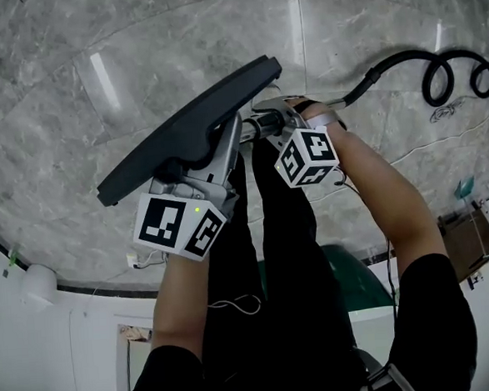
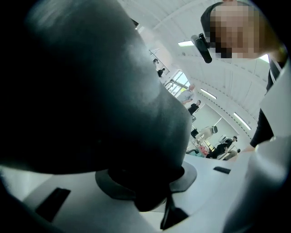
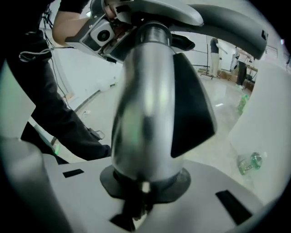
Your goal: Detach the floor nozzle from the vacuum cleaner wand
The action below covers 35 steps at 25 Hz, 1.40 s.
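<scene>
The dark grey floor nozzle (image 1: 189,123) is lifted off the floor and tilted, its long head slanting from lower left to upper right. My left gripper (image 1: 216,149) is shut on its underside near the neck. In the left gripper view the nozzle's dark body (image 2: 100,91) fills the space between the jaws of that gripper (image 2: 145,193). My right gripper (image 1: 266,127) is shut on the silver wand end (image 3: 145,113), which stands between its jaws (image 3: 141,193) and runs up into the nozzle's neck (image 3: 154,32). The joint itself is partly hidden.
A black hose (image 1: 436,68) coils across the marble floor (image 1: 70,94) at the upper right. The person's legs in black trousers (image 1: 277,297) stand below the grippers. A white curved counter (image 1: 63,345) is at lower left, a cardboard box (image 1: 473,241) at right, and a plastic bottle (image 3: 250,163) lies on the floor.
</scene>
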Each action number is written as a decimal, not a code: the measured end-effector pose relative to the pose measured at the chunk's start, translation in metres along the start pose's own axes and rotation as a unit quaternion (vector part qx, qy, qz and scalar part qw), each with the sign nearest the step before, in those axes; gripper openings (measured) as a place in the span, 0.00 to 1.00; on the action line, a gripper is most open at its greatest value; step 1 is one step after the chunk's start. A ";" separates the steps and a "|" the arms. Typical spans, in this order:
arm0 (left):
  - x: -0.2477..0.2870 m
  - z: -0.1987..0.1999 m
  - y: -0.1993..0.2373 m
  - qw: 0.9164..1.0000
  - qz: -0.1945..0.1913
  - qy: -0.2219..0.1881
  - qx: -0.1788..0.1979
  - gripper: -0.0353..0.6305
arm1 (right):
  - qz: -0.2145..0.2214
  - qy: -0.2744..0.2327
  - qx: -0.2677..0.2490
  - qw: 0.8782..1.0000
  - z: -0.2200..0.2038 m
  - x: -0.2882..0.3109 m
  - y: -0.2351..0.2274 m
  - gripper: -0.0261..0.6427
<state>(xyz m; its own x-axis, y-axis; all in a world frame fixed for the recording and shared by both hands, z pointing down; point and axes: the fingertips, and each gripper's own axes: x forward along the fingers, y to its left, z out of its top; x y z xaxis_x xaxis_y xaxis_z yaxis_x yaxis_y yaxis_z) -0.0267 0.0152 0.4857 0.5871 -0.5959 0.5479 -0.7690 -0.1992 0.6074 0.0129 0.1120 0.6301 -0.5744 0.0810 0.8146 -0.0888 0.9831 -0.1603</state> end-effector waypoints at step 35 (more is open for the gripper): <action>-0.073 0.075 0.060 0.984 -0.101 -0.121 -0.079 0.24 | 0.087 0.071 0.056 0.992 -0.093 -0.056 0.029 0.11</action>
<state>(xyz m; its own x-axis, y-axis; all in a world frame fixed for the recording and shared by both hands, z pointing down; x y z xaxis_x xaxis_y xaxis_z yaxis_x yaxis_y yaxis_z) -0.1347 -0.0116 0.4390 0.6317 -0.7281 0.2663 -0.5835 -0.2204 0.7817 0.1176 0.1515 0.6316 -0.4689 0.2776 0.8385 -0.0934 0.9284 -0.3596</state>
